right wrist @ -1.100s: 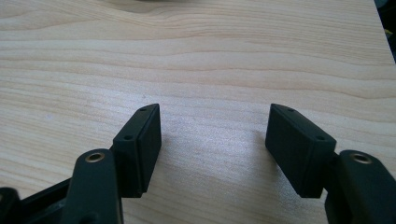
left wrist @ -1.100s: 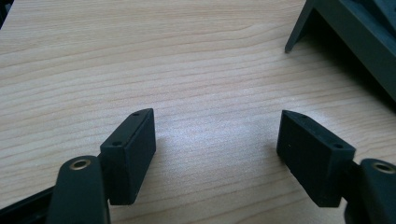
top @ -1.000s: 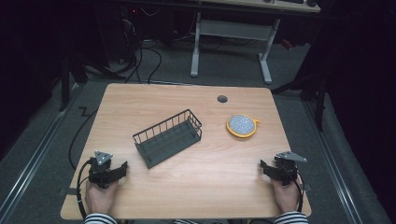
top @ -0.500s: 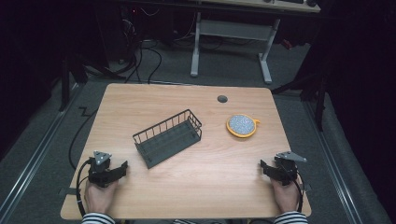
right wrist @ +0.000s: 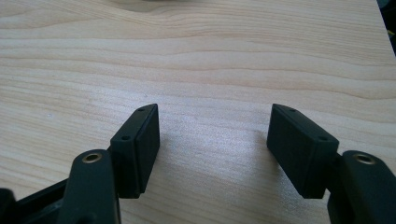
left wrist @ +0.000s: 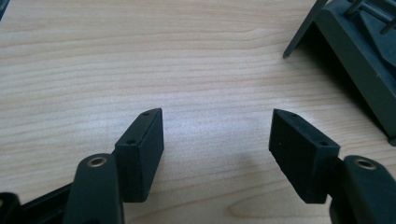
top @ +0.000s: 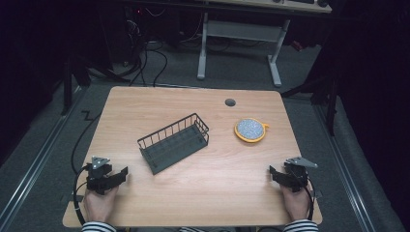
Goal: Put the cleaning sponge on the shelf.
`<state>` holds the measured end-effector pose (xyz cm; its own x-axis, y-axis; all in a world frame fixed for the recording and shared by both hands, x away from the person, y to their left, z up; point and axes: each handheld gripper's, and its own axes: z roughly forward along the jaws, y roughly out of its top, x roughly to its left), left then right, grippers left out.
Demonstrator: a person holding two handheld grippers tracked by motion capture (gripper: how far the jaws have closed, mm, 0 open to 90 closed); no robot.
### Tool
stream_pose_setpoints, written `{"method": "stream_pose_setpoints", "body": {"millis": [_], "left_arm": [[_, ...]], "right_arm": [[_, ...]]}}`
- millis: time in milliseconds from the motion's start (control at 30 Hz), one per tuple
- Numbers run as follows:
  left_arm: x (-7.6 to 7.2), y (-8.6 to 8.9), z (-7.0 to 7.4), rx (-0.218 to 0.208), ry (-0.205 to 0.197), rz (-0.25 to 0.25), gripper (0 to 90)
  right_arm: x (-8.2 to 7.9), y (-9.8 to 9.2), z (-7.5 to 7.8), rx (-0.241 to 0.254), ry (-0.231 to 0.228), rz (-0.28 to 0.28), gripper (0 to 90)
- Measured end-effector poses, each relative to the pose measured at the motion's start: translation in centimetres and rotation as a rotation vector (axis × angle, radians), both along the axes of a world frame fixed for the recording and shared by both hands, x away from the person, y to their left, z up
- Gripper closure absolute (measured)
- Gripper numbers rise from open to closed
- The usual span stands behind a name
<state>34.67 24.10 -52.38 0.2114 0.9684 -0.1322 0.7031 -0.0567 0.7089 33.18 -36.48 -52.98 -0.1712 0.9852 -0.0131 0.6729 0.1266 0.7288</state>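
Wooden table: wire basket, orange dish.

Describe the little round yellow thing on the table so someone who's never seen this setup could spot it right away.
Start at the light wooden table and find the dark wire basket lying slantwise near its middle. To the basket's right, apart from it and just nearer than the small round hole in the tabletop, sits the shallow yellow-rimmed round dish. It is the only brightly coloured thing there, with a speckled grey-blue centre.

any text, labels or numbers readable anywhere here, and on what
None can be read: the wire basket, the orange dish, the table and both sets of tongs, left and right, carry no visible words, labels or numbers. The dish's speckled inside is a pattern, not print, as far as the high view shows.
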Motion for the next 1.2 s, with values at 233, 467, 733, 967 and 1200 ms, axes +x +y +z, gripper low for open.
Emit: {"method": "stream_pose_setpoints", "body": {"millis": [233, 467, 733, 967, 1200], "left_arm": [[-0.2, -0.2, 1.0, -0.008, 0.016, -0.023, 35.7], [-0.3, -0.1, 2.6, -0.048, 0.017, -0.032, 38.9], [-0.1, -0.5, 5.2, -0.057, -0.003, -0.050, 40.5], [0.9, -0.9, 7.4, -0.081, -0.028, -0.086, 44.0], [2.0, -2.6, 9.5, -0.063, -0.054, -0.132, 43.9]], "right_arm": [[0.0, 0.0, 0.0, -0.001, 0.005, -0.001, 34.6], [0.0, 0.0, 0.0, 0.002, 0.002, 0.000, 34.6], [0.0, 0.0, 0.0, 0.000, 0.004, -0.002, 34.7], [0.0, 0.0, 0.0, 0.002, 0.005, 0.000, 34.1], [0.0, 0.0, 0.0, 0.002, 0.003, 0.002, 33.7]]}}
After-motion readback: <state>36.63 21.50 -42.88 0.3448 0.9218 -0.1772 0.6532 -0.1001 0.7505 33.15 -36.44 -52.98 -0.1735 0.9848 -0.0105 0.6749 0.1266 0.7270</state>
